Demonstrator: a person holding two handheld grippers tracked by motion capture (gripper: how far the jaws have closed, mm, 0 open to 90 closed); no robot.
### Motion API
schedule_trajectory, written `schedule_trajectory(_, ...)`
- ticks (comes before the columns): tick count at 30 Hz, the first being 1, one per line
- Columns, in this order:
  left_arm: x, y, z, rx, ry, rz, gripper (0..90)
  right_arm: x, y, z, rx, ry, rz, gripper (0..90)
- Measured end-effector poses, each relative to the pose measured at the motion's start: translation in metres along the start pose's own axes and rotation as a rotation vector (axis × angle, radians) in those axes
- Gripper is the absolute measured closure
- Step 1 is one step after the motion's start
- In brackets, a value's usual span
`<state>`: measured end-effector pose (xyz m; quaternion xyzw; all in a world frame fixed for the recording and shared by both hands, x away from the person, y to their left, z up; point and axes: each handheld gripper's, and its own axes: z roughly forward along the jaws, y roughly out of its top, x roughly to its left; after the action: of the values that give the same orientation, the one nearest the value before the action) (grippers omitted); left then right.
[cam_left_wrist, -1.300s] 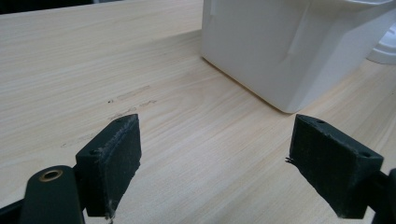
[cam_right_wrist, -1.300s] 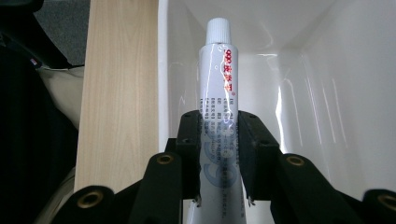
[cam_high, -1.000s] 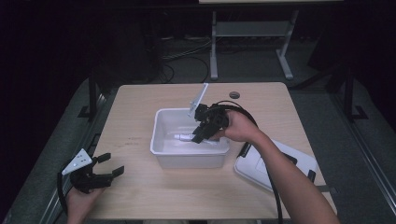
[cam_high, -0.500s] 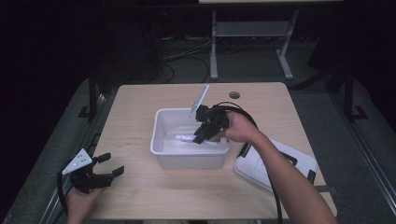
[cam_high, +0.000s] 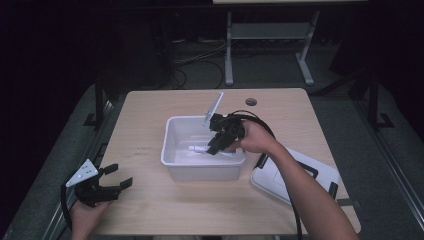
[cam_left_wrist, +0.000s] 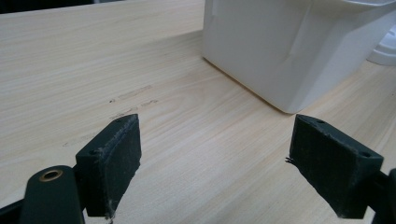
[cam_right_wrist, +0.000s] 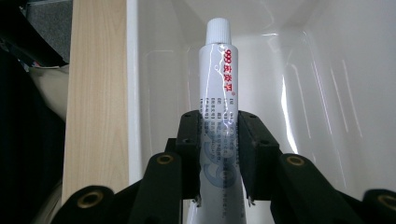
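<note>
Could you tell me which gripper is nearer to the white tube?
The right gripper: it is clamped on the white tube inside the white bin. The left gripper rests open near the table's corner.

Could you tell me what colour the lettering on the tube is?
Red on the white tube, clearest in the right gripper view.

The right gripper (cam_high: 212, 145) tilts down and to the left from the person's right hand (cam_high: 255, 137), its forearm stretched in from the lower right, jaws closed on a white tube (cam_right_wrist: 218, 93). The left gripper (cam_high: 117, 177) sits low in the left hand (cam_high: 85, 215), jaws spread wide with nothing between them.
</note>
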<state>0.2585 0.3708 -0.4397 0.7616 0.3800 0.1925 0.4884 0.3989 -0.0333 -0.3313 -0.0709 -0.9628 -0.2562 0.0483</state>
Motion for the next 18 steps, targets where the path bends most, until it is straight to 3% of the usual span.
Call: schedule_trajectory(18,-0.0003,0.0007,0.001,0.004,-0.002,0.005,16.0,-0.0039,-0.006,0.0085,0.003,0.007,0.024,71.1)
